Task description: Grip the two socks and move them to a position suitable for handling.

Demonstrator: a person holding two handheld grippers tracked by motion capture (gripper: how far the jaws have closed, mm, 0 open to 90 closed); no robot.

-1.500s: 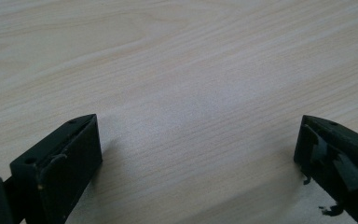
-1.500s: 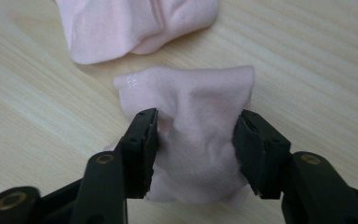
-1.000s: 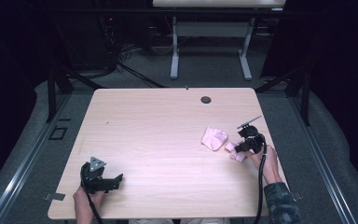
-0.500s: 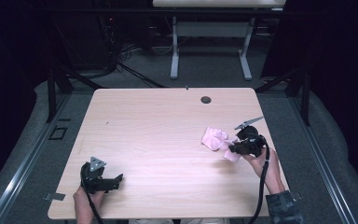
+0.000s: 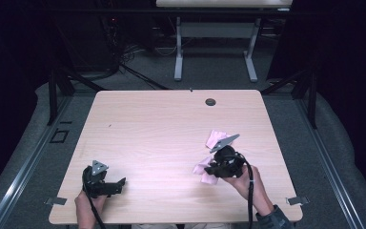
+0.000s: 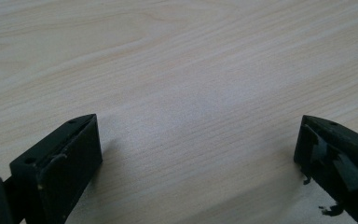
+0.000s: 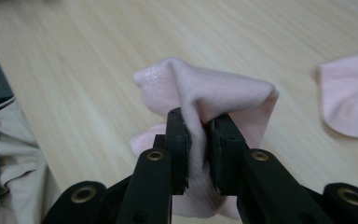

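Pink sock pinched in the right jaws

High view: the right gripper [image 5: 208, 168] holds a pink sock [image 5: 205, 174] above the worktop [image 5: 162, 124]; a second pink sock [image 5: 215, 138] lies just beyond. Left gripper view: the left gripper [image 6: 198, 154] jaws stand wide apart over bare wood. Right gripper view: jaws clamped on the bunched sock.

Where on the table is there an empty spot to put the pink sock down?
The light wooden table is bare across its middle and far-left part, between the left hand-held gripper and the small dark round hole near the far edge. It is crowded at the right, where the right hand-held gripper pinches one soft pink sock beside the other pink sock.
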